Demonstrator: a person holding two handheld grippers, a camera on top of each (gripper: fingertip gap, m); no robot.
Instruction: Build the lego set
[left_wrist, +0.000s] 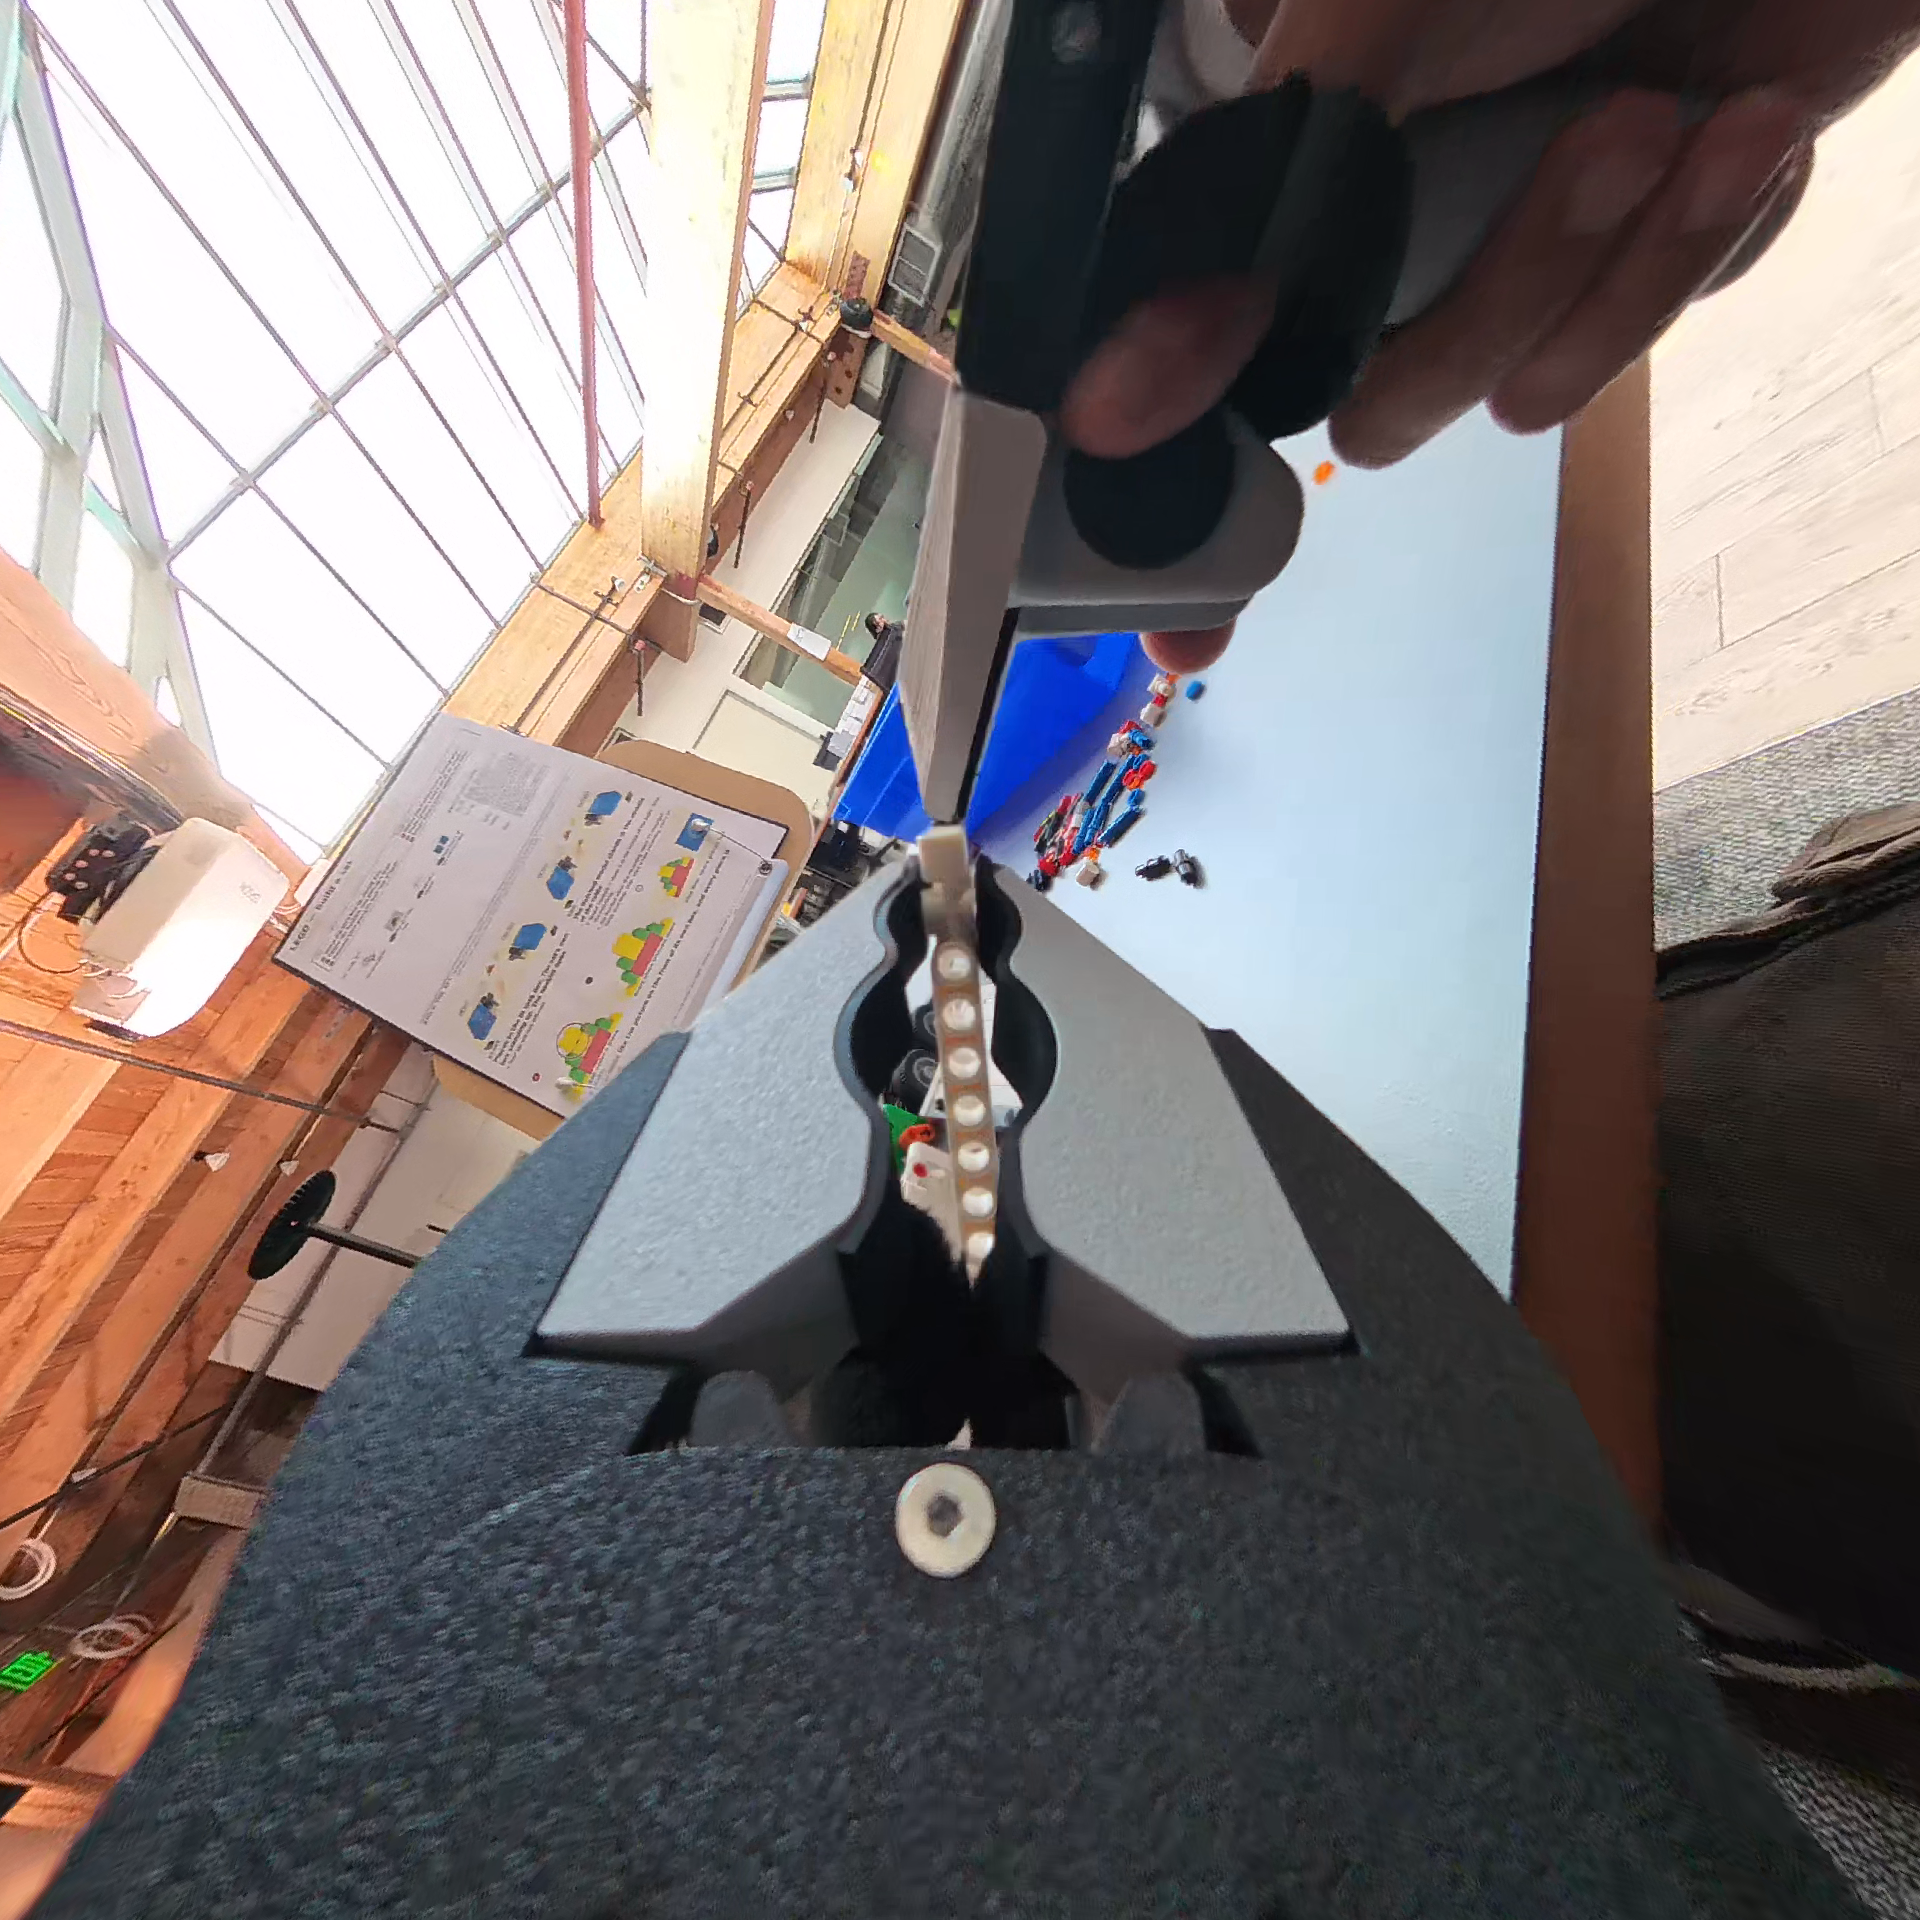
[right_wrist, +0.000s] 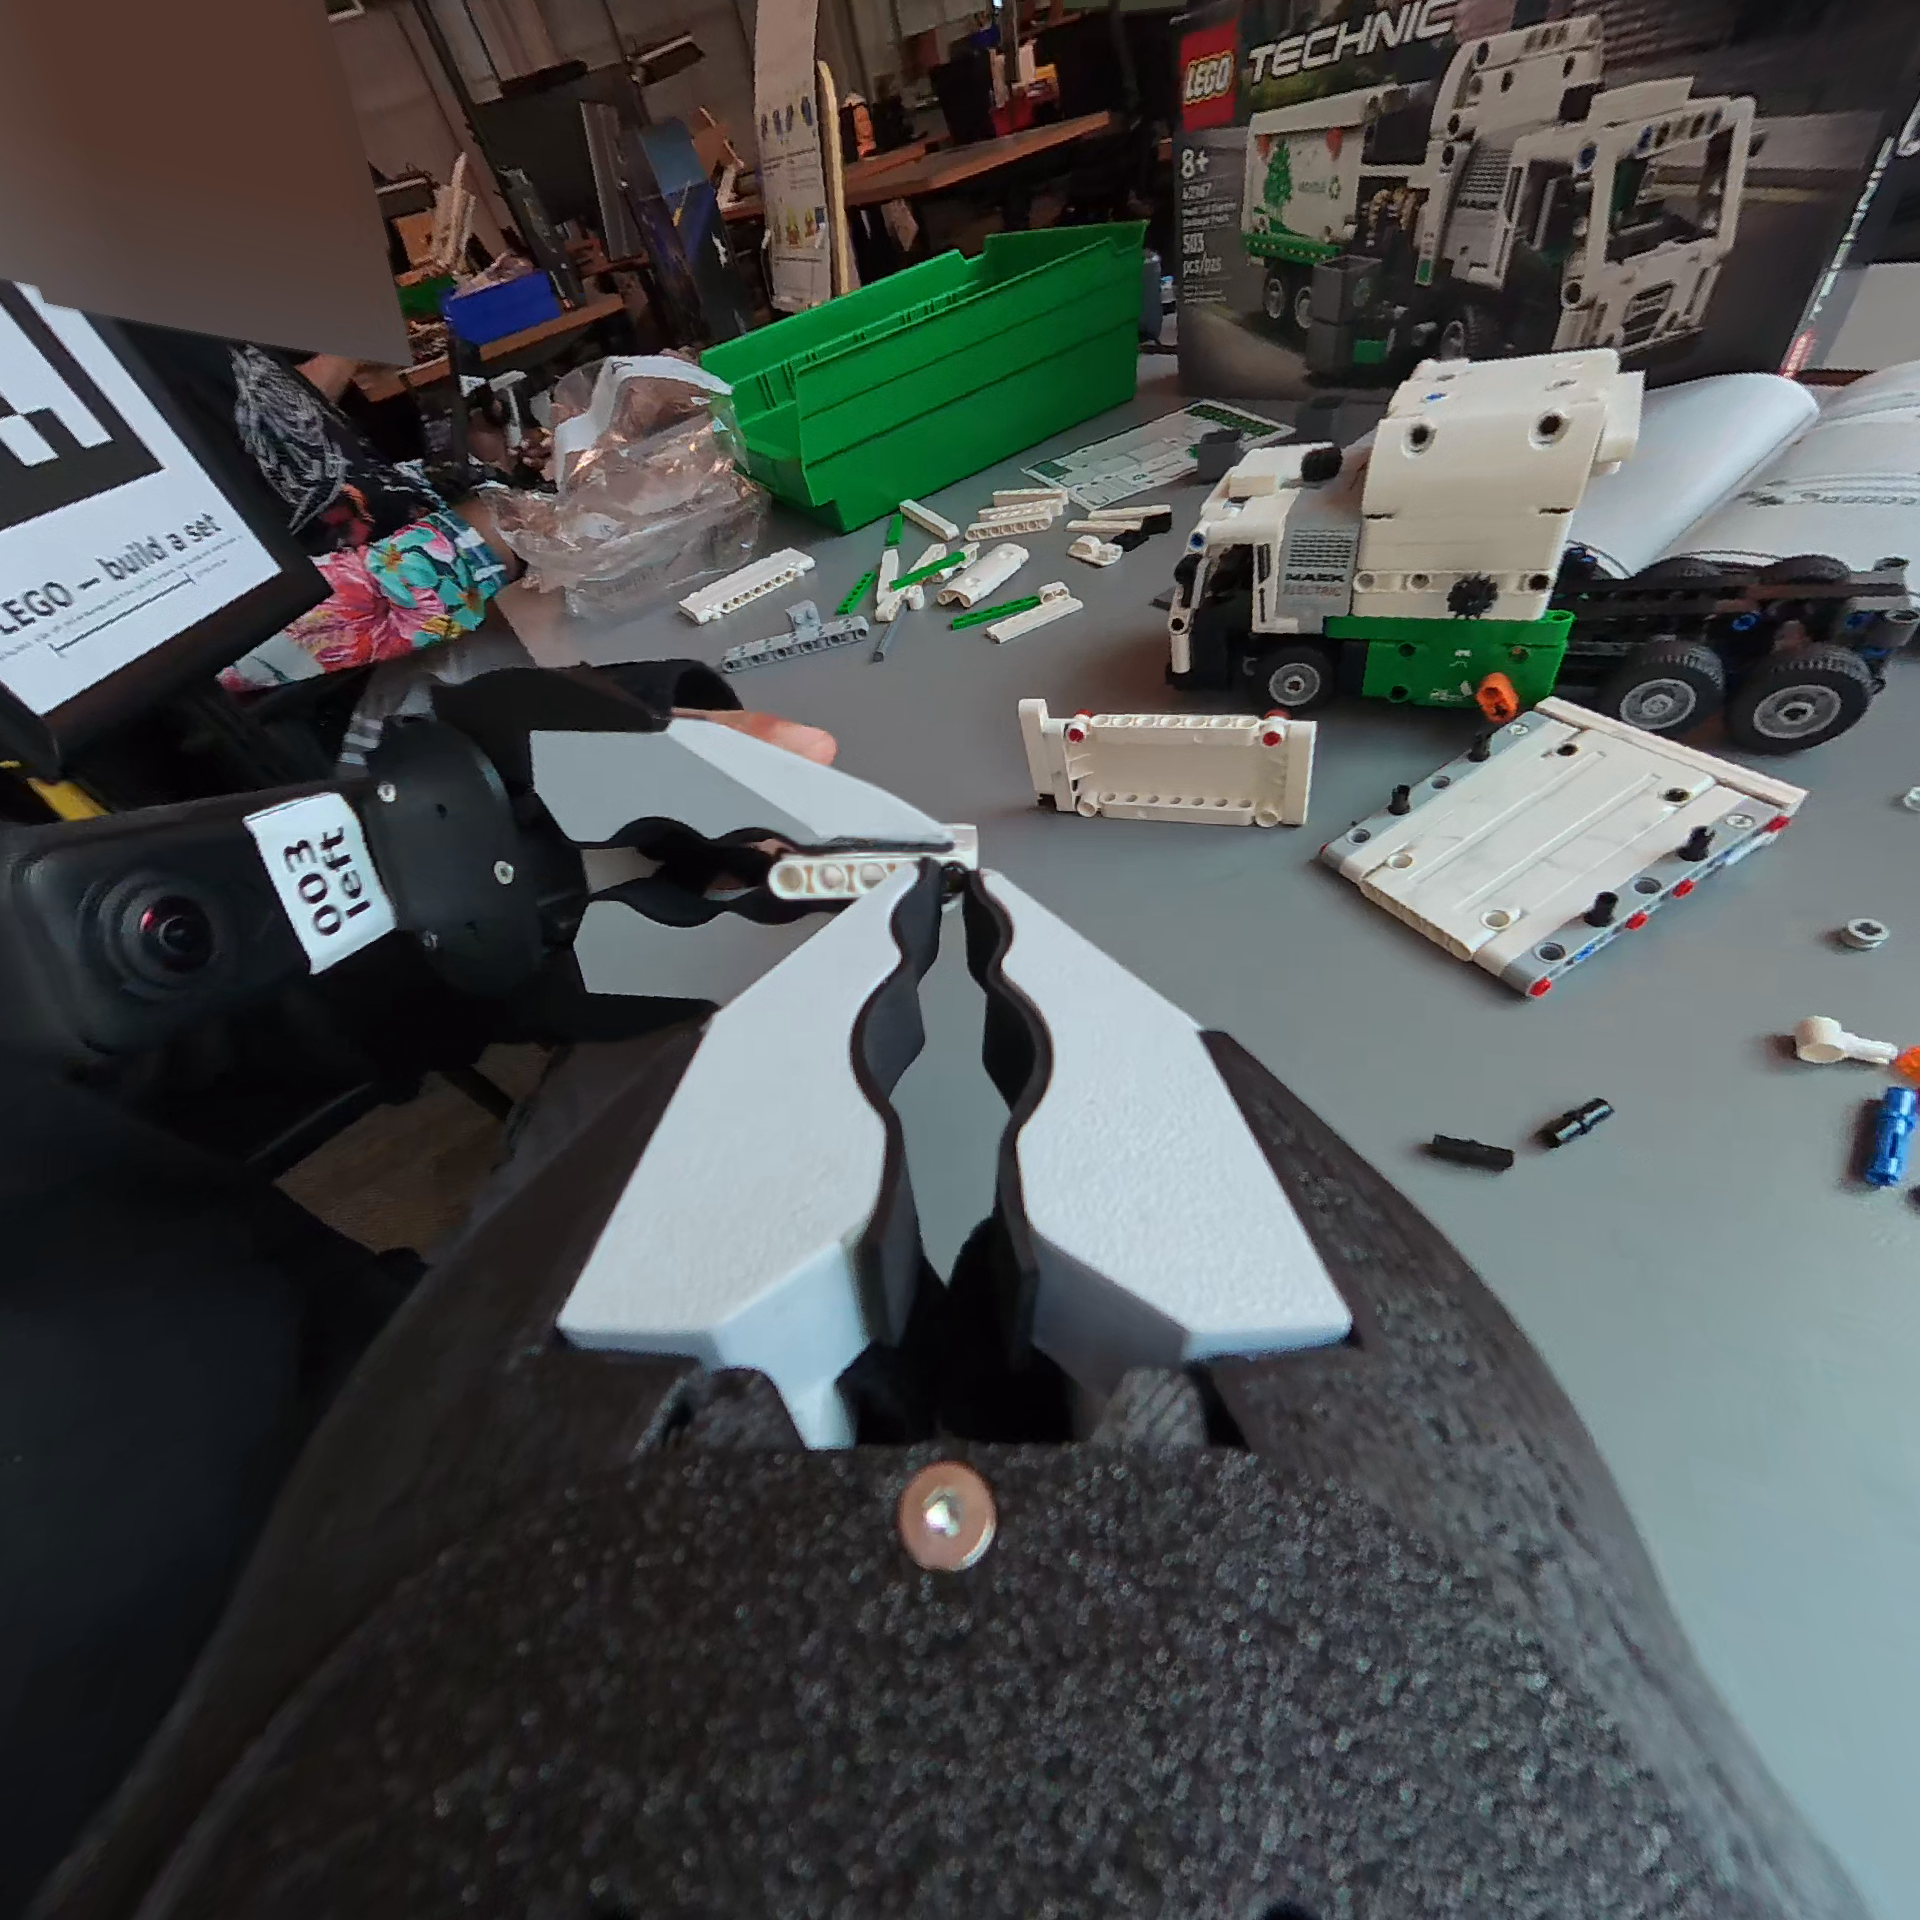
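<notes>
Two grippers are meeting at centre frame in the right wrist view. The left gripper (right_wrist: 951, 847), entering from the left edge, is clamping a white holed beam (right_wrist: 831, 876) flat between its pads. The right gripper (right_wrist: 948, 883), rising from the bottom, is pinching a small dark piece at that beam's end, fingertips nearly closed. White frame panel (right_wrist: 1164, 764) is lying right of centre; the truck model (right_wrist: 1403, 561) is standing upper right on the grey table (right_wrist: 1455, 1351).

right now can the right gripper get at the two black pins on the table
Probably yes. The black pins lie in the open on bare grey table, to the right of the right gripper. But its tips are closed at the white beam the left gripper holds.
</notes>
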